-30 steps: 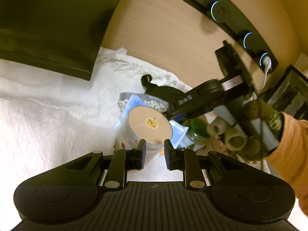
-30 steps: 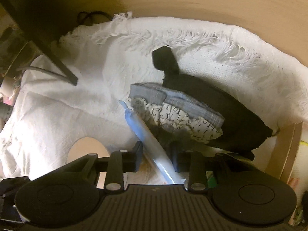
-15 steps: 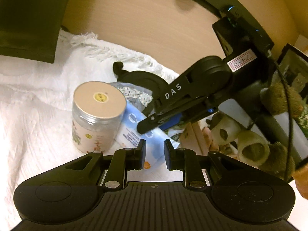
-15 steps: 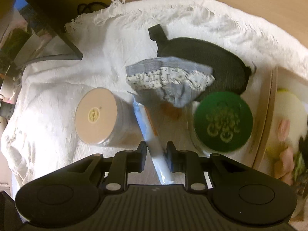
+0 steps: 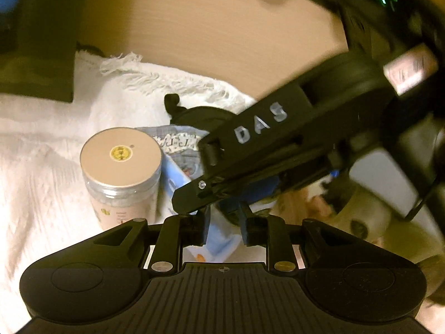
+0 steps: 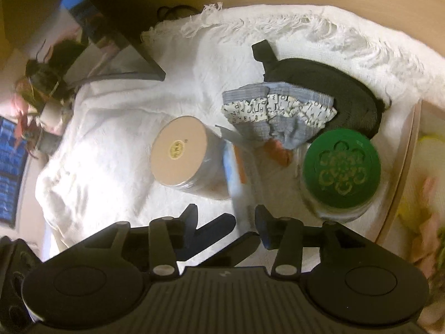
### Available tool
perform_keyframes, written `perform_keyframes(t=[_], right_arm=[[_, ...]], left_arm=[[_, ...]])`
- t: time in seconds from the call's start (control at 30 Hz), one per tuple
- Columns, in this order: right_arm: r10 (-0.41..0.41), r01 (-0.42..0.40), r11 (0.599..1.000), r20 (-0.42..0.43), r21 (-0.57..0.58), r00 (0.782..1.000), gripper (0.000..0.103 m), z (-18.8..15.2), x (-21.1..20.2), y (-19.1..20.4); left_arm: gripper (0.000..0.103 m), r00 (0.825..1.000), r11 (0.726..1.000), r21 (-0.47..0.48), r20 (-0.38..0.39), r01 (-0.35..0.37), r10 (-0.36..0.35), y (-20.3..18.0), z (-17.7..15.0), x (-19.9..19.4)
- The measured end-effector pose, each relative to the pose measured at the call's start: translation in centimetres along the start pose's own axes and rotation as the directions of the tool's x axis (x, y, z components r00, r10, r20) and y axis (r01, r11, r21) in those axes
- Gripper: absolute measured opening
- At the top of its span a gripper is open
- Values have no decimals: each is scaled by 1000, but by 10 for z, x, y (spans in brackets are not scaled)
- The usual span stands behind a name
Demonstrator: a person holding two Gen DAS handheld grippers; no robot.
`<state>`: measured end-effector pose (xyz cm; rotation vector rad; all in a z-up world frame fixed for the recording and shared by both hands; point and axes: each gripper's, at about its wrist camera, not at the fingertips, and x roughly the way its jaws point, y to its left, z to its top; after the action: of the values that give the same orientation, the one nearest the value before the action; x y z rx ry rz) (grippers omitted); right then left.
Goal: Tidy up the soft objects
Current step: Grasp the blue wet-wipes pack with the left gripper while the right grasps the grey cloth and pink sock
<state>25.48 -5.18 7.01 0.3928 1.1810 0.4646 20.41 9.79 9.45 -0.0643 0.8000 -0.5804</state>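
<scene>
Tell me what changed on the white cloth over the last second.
The right tongs have just been opening and let go of the blue packet, which now lies free. The left tongs moved in over the packet. The tan-lidded jar, fabric pouch and green-lidded jar stayed put.

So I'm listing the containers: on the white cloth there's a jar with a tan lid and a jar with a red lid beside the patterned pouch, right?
Not quite: the second jar's lid is green, not red, as the right wrist view shows. The tan-lidded jar, white cloth and patterned pouch are as you say.
</scene>
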Motion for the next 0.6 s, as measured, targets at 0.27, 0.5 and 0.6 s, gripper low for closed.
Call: perform_keyframes(t=[0.27,0.5,0.6], right_arm=[[22,-22,999,1,-38,1000,47,8,3,-8],[-43,51,995,96,-87,994,47,8,-20,-16],[-75,90,992,163,-85,984,47,6,-42,-23]], left_arm=[[27,1000,1000,9,14,-26,25,-6,-6,2],[37,992,992,35,44,-123,121,-5,-10,7],[46,987,988,12,50,-152,151,3,-11,5]])
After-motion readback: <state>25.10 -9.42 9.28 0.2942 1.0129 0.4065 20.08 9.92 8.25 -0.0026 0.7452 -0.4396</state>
